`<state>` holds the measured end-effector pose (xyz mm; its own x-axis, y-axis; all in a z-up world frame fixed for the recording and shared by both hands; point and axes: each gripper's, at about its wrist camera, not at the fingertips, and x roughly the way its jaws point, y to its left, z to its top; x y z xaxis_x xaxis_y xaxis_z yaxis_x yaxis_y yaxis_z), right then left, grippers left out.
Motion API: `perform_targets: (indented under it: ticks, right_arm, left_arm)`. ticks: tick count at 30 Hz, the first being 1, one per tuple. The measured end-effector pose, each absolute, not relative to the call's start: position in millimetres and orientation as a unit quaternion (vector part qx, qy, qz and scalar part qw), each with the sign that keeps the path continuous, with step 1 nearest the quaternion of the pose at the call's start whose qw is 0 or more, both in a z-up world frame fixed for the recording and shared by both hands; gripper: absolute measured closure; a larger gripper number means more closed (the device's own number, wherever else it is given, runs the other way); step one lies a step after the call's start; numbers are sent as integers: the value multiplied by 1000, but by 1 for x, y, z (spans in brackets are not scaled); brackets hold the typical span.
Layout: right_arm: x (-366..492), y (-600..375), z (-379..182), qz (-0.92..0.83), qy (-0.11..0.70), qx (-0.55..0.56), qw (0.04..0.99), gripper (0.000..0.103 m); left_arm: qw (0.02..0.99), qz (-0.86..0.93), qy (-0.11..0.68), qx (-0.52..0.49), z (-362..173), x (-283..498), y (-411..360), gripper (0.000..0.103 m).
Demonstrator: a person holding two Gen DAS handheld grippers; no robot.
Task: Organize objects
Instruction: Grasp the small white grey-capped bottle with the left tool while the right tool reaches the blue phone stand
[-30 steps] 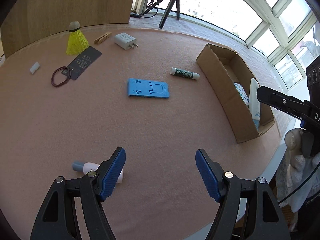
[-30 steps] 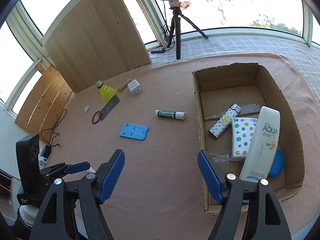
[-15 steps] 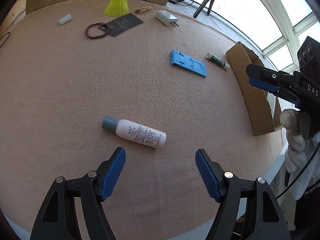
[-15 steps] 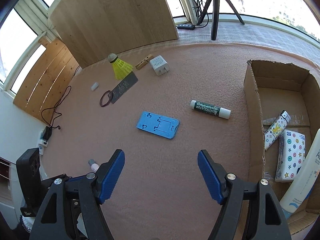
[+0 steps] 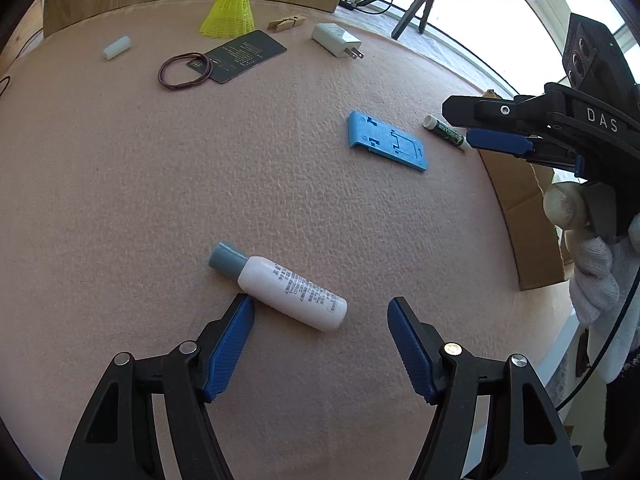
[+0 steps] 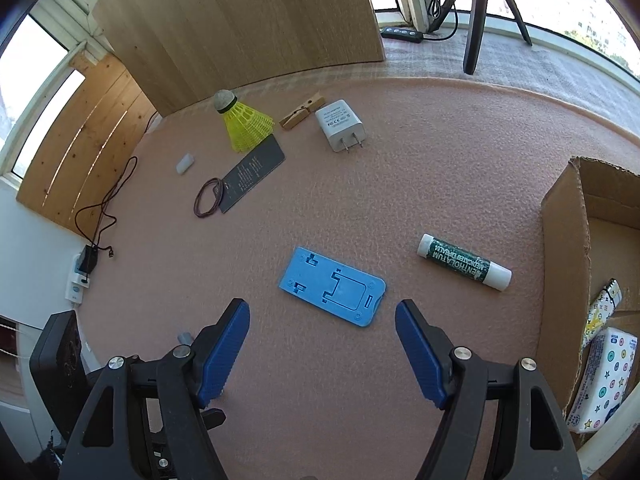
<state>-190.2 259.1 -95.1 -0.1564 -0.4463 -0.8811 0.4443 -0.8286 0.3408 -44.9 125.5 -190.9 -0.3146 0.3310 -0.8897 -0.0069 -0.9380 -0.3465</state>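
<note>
The left gripper (image 5: 320, 320) hangs over the pink tabletop (image 5: 120, 208) with its jaws wide apart, though they have just been closing a little. A white bottle (image 5: 294, 294) lies flat between the tips, its lower side just beside the left pad; whether they touch cannot be told. Its long axis runs aslant, grey cap (image 5: 225, 259) toward the upper left, base toward the lower right, and nothing grips it.

The right gripper (image 6: 322, 320) likewise stands with jaws wide open and empty. Just beyond its tips lies a blue phone stand (image 6: 334, 292), flat, long axis running from upper left to lower right. Bare felt surrounds the stand on all sides. In this view only the bottle's grey cap peeps out behind the left jaw.

To the right a green lip balm tube (image 6: 464, 263) lies on its side, pointing toward the cardboard box (image 6: 560, 240), whose near wall stands just beside it. The box is cut off by the frame; a patterned pack (image 6: 602, 376) and a patterned tube (image 6: 600, 308) show partly inside.

Farther off, well apart from the stand, sit a hair band (image 6: 208, 197) touching a dark card (image 6: 252, 174), a small white piece (image 6: 185, 163), a yellow shuttlecock (image 6: 242, 122), a clothespin (image 6: 302, 111) and a white charger (image 6: 340, 124). Behind them a wooden panel (image 6: 240, 28) closes the tabletop's far edge, and a tripod (image 6: 476, 16) stands beyond.

In the left view a gloved hand (image 5: 588, 256) holds the right gripper, hiding most of the box.
</note>
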Motion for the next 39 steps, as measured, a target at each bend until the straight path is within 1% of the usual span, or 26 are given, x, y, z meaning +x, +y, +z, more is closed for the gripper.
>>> perform_targets:
  ticks: [11,13,15,17,20,22,24,29,33,36,39]
  right_arm:
    - [-218,232,-122,-747,16,596,296,31]
    - [-222,228,-127,-745,19,598,295,31]
    - [-226,225,-132,-742,23,602,295,31]
    - [-229,221,-136,-736,24,607,301,31]
    - [-230,216,-140,-731,33,609,306,31]
    - [-230,214,-140,-731,44,608,307,31]
    - [-229,212,-140,-728,53,611,308,31]
    - [-219,210,-141,-714,82,619,317,31]
    - [-202,205,-141,-708,120,614,327,32]
    - [-191,204,-141,-712,144,608,319,37]
    - [-183,204,-140,-723,160,600,303,47]
  left_arm:
    - [104,804,-127,-572,-191,-64,129,32]
    - [102,805,-118,-572,-191,-65,130,33]
    - [100,807,-108,-573,-190,-66,131,41]
    - [99,808,-104,-572,-190,-65,131,45]
    - [102,807,-105,-573,-190,-63,129,46]
    - [102,807,-103,-573,-190,-62,128,50]
    - [101,807,-100,-572,-189,-62,126,55]
    - [101,807,-106,-573,-189,-63,122,62]
    - [101,807,-108,-572,-189,-64,121,68]
    - [102,807,-106,-573,-191,-69,120,70]
    - [102,807,-105,-572,-192,-68,117,74]
